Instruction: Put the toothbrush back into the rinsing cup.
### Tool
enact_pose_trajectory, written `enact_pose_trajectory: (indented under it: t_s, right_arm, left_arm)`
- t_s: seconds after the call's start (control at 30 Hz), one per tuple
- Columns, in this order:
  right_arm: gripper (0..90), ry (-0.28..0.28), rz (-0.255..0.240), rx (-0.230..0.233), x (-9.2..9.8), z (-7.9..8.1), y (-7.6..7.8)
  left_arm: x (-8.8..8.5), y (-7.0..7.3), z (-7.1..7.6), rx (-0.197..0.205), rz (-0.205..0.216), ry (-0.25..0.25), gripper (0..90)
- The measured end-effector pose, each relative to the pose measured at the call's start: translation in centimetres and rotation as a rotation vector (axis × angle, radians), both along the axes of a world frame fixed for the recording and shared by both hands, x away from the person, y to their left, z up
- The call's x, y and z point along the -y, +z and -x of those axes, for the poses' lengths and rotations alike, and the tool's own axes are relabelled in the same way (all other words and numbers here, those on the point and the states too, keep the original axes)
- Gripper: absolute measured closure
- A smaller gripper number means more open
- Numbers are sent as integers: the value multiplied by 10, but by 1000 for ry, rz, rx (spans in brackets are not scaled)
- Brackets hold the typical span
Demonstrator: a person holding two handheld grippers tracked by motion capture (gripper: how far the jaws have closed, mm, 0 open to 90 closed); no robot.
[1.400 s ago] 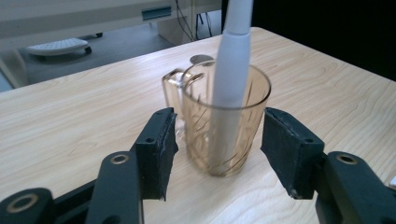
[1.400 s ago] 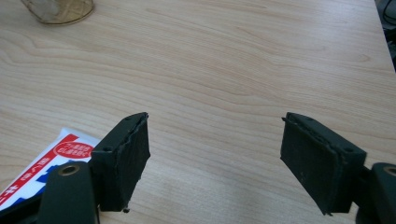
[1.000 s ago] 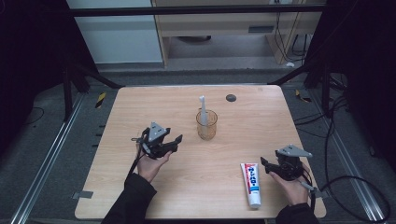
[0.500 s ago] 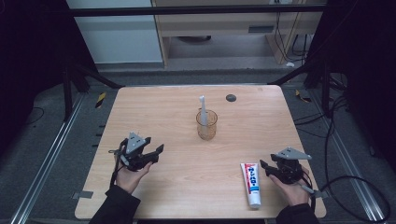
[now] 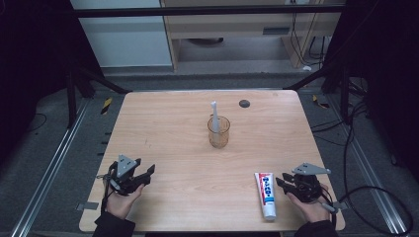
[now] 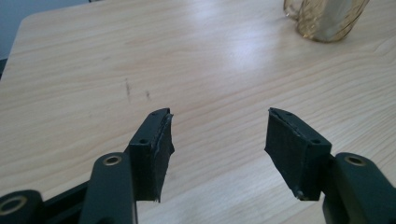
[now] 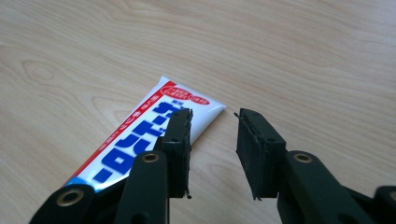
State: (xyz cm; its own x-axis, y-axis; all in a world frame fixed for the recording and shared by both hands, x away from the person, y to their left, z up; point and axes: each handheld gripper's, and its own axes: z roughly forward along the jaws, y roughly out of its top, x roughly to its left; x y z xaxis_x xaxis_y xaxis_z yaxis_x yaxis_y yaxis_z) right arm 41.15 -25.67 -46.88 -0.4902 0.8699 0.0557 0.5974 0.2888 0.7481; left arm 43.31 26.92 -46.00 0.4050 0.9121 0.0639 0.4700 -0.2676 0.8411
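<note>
A white, red and blue toothpaste tube (image 5: 267, 190) lies flat near the table's front right. My right gripper (image 5: 281, 181) sits just to its right, low over the wood. In the right gripper view the tube (image 7: 140, 135) runs beside and behind the left jaw, while the gap of my right gripper (image 7: 214, 128) holds only bare wood; its jaws have just been closing and stand partly apart. My left gripper (image 5: 146, 175) rests at the front left, open, and between its jaws (image 6: 218, 135) there is nothing. An amber glass cup (image 5: 218, 132) with a white toothbrush (image 5: 214, 116) upright in it stands mid-table.
The wooden table (image 5: 163, 123) carries a small dark round disc (image 5: 244, 103) near its far edge. The cup (image 6: 327, 21) appears at the top right of the left gripper view. Dark frame posts and cables flank the table on both sides.
My left gripper has moved from the table's middle left down to the front left corner. The right gripper stayed beside the tube and its jaws narrowed.
</note>
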Motion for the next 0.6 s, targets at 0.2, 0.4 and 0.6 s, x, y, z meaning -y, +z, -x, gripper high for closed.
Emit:
enact_pose_trajectory:
  t_s: [0.2,0.4,0.6]
  right_arm:
    - [730,20,-13,-27,-1,8,-1]
    - [779,25,-9,-44,-5,8,-2]
    - [843,37,-12,-55,-7,8,-1]
  left_arm:
    - [-9,-3,5,-4,-40,22,438]
    - [-13,-6,4,-18,-38,34,461]
    - [-13,-7,3,-34,-45,38,482]
